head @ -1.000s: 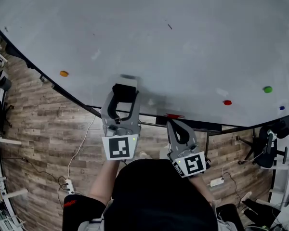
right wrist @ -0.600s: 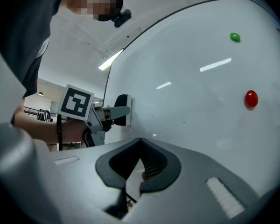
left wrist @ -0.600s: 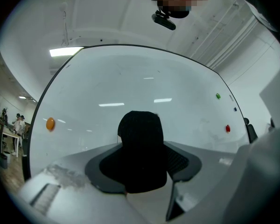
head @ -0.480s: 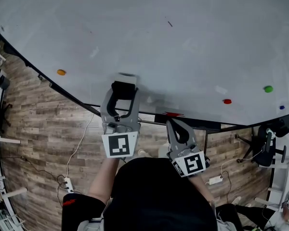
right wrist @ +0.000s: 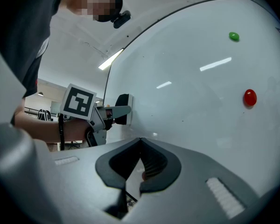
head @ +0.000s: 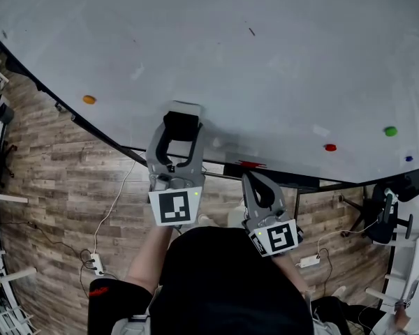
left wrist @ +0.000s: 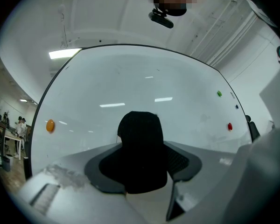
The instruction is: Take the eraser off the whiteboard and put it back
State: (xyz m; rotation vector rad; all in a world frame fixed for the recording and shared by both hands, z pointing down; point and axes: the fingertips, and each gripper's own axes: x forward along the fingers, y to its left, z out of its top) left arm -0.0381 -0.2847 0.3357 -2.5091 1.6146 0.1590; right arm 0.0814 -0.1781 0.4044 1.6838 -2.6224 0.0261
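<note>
While the eraser [head: 182, 128] lies against the whiteboard [head: 279, 54], it is clasped across its black body by the left gripper [head: 181, 122]. It is judged light and stiff-backed, with a soft face, and best taken by its sides. The right gripper [head: 251, 181] is kept closed and empty, just beside the board's lower edge

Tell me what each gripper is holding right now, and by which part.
The left gripper clamps the black eraser by its two opposite sides, the eraser's far face against the whiteboard. The right gripper is shut on nothing.
</note>
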